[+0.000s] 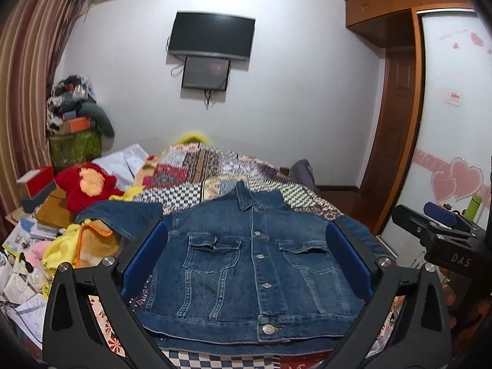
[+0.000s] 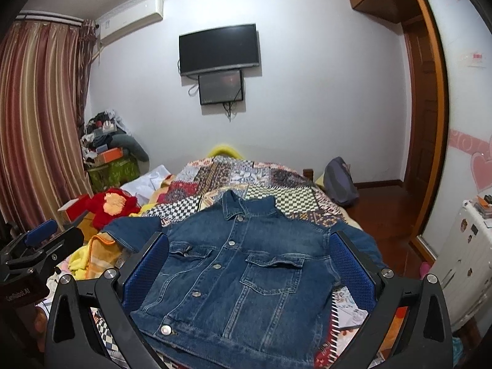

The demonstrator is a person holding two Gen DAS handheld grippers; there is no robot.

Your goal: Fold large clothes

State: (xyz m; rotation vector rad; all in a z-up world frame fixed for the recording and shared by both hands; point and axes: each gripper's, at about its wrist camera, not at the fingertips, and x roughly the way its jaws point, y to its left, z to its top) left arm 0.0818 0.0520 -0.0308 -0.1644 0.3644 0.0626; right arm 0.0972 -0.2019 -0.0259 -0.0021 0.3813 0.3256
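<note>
A blue denim jacket [image 1: 246, 264] lies flat and buttoned, front up, on a patchwork bedspread [image 1: 215, 166], collar toward the far wall; it also shows in the right wrist view [image 2: 236, 270]. Its sleeves spread out to the left [image 1: 123, 215] and right [image 1: 359, 230]. My left gripper [image 1: 246, 252] is open and empty, held above the near hem. My right gripper [image 2: 249, 261] is open and empty too, also above the hem. The right gripper shows at the right edge of the left wrist view [image 1: 442, 233], and the left gripper at the left edge of the right wrist view [image 2: 33, 246].
A red plush toy [image 1: 86, 184], yellow and orange blankets [image 1: 83, 243], boxes and papers crowd the bed's left side. A TV [image 1: 212, 35] hangs on the far wall. A grey bag [image 2: 339, 181] sits by the bed's far right corner. A wardrobe [image 1: 455, 123] stands right.
</note>
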